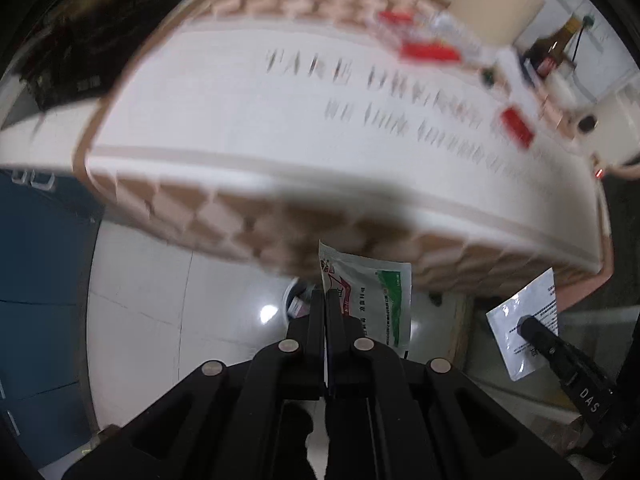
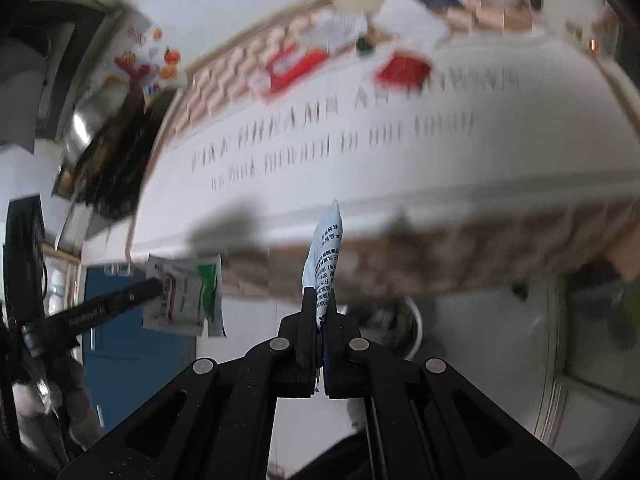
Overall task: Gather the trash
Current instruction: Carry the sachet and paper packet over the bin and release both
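The left gripper (image 1: 325, 294) is clamped on a green-and-white sachet (image 1: 372, 296), which stands up out of its closed fingers with its long axis running away from the camera toward the table edge (image 1: 240, 184), the flat printed face spread to the right of the fingertips. The right gripper (image 2: 320, 300) is pinched tight on a pale blue sachet (image 2: 326, 252) — seen nearly edge-on, long axis pointing up from the fingers, its tip leaning slightly right against the cloth-covered table. Both packets hang in the air just off the table's near edge, above the pale tiled floor (image 1: 160, 300) — apart from each other.
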